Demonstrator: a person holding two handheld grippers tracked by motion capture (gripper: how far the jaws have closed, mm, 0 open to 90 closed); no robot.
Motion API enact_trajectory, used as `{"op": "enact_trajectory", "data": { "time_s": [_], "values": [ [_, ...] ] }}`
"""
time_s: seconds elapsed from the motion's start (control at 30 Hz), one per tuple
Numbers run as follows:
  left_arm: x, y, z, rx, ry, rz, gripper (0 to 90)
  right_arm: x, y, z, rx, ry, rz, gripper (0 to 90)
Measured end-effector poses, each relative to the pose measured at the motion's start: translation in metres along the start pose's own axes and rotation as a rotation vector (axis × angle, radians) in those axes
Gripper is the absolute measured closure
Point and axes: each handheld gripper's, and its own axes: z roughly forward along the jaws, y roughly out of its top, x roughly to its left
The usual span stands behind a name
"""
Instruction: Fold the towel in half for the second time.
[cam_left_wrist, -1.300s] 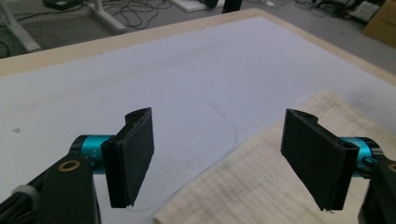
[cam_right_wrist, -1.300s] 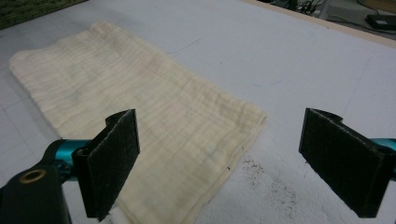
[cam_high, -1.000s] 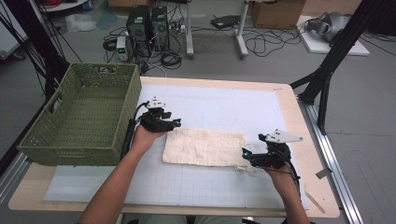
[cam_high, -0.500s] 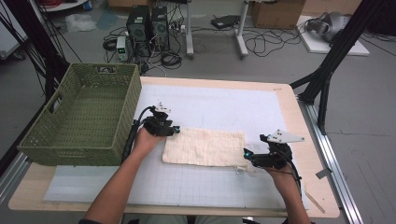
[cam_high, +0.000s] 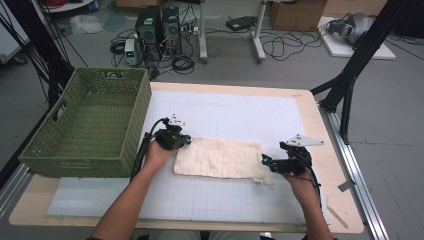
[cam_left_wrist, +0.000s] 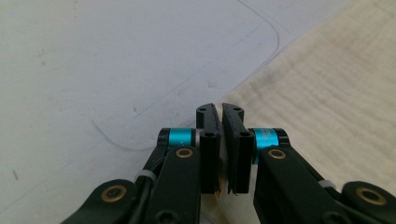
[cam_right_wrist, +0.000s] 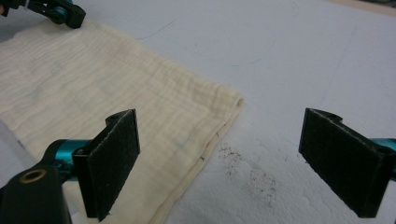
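Observation:
A cream cloth (cam_high: 220, 157) lies flat on the white mat (cam_high: 225, 112). My left gripper (cam_high: 186, 141) sits at the cloth's far left corner. In the left gripper view its jaws (cam_left_wrist: 220, 108) have just been closing and now stand shut, with a pale strip of the cloth (cam_left_wrist: 336, 102) pinched between the pads. My right gripper (cam_high: 265, 161) rests at the cloth's right edge. In the right gripper view it (cam_right_wrist: 224, 158) is open wide: one pad hangs over the cloth's hem (cam_right_wrist: 93, 79), the other over bare mat.
A green woven basket (cam_high: 90, 160) stands on the table's left side, close to my left forearm. Dark specks dot the mat (cam_right_wrist: 252, 172) beside the hem. Black frame legs and cables are on the floor beyond the table's far edge.
My left gripper has shifted slightly toward me at the cloth's far left corner. The right gripper and the cloth stay where they were.

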Motion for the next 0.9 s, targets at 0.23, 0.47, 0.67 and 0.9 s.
{"op": "enact_trajectory", "data": {
  "time_s": [0.23, 0.47, 0.67, 0.9],
  "values": [
    [0.003, 0.000, -0.004, -0.026, -0.020, -0.036, 85.4, -0.013, 0.020, 0.035, 0.099, 0.009, -0.024, 23.9],
    [0.006, -0.001, -0.008, -0.050, -0.041, -0.068, 85.4, -0.017, 0.027, 0.066, 0.144, 0.003, -0.039, 45.8],
    [0.008, -0.002, -0.009, -0.042, -0.046, -0.072, 85.4, -0.018, 0.024, 0.080, 0.182, 0.043, -0.055, 60.4],
    [0.010, -0.010, -0.010, -0.076, -0.046, -0.105, 85.7, -0.013, 0.026, 0.080, 0.194, 0.071, -0.125, 84.1]
  ]
}}
